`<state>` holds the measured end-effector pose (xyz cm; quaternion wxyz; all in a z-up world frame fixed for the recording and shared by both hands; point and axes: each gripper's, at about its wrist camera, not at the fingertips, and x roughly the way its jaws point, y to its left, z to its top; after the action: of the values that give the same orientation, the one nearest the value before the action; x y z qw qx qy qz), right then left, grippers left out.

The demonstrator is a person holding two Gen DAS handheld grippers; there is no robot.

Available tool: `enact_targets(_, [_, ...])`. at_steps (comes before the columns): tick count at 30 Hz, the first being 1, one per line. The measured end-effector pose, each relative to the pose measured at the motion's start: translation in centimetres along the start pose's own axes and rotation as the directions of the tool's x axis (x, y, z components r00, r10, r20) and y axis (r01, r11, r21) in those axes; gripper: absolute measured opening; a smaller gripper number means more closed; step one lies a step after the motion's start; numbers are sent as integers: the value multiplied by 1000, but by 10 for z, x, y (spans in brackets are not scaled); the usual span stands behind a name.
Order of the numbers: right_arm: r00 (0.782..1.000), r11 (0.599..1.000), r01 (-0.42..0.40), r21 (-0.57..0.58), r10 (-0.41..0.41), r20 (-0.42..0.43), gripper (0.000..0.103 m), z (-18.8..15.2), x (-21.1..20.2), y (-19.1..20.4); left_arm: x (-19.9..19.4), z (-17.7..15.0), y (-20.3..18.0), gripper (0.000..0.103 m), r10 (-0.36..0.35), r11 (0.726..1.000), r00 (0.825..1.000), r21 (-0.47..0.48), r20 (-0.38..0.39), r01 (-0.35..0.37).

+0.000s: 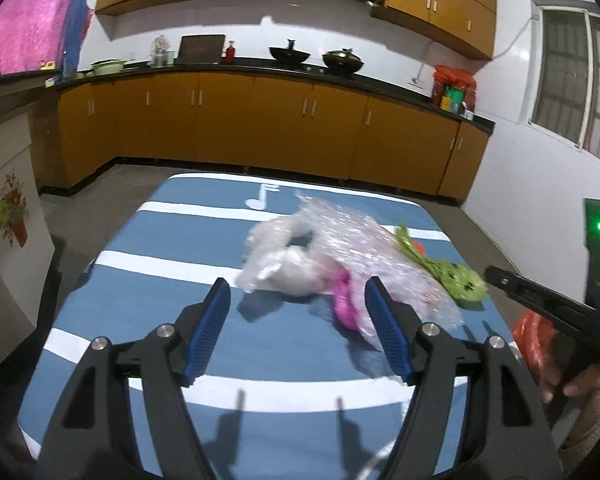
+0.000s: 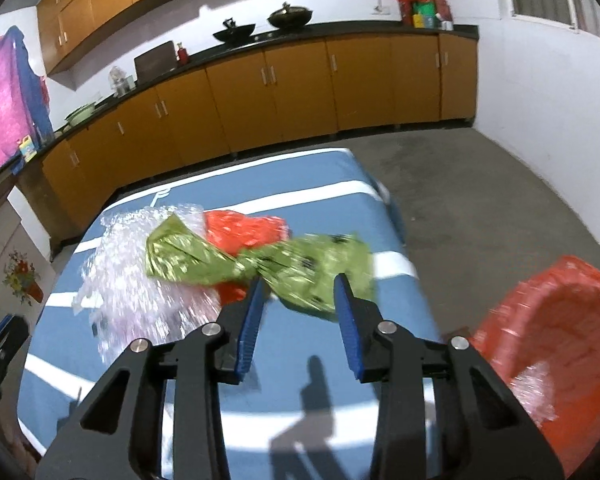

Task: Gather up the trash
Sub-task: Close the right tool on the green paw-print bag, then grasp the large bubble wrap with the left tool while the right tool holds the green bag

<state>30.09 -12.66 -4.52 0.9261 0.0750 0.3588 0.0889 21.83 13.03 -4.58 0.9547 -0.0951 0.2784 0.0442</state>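
Green wrapper (image 2: 300,268) lies just beyond the empty, part-open right gripper (image 2: 299,294), untouched.

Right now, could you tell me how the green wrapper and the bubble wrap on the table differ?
The green wrapper is opaque and printed with dark marks, while the bubble wrap is clear and bubbled. The green wrapper is twisted into a narrow waist at its middle; the bubble wrap spreads in a loose, crumpled heap. The green wrapper lies just ahead of the right gripper, the bubble wrap further left. Both rest on the blue striped table.
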Motion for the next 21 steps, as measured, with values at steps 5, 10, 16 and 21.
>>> enact_targets(5, [999, 1000, -23, -14, 23, -23, 34, 13, 31, 20, 6, 4, 15, 69, 13, 1000, 1000, -26, 6, -13])
enact_targets(10, [998, 999, -26, -35, 24, -66, 28, 15, 55, 30, 16, 3, 24, 69, 18, 999, 1000, -36, -1, -18])
enact_targets(16, [991, 998, -29, -56, 22, -129, 18, 2, 70, 32, 27, -1, 30, 69, 9, 999, 1000, -52, -23, -10])
enact_targets(21, [990, 996, -34, -79, 23, -142, 11, -3, 70, 35, 31, -2, 24, 69, -5, 999, 999, -45, -34, 4])
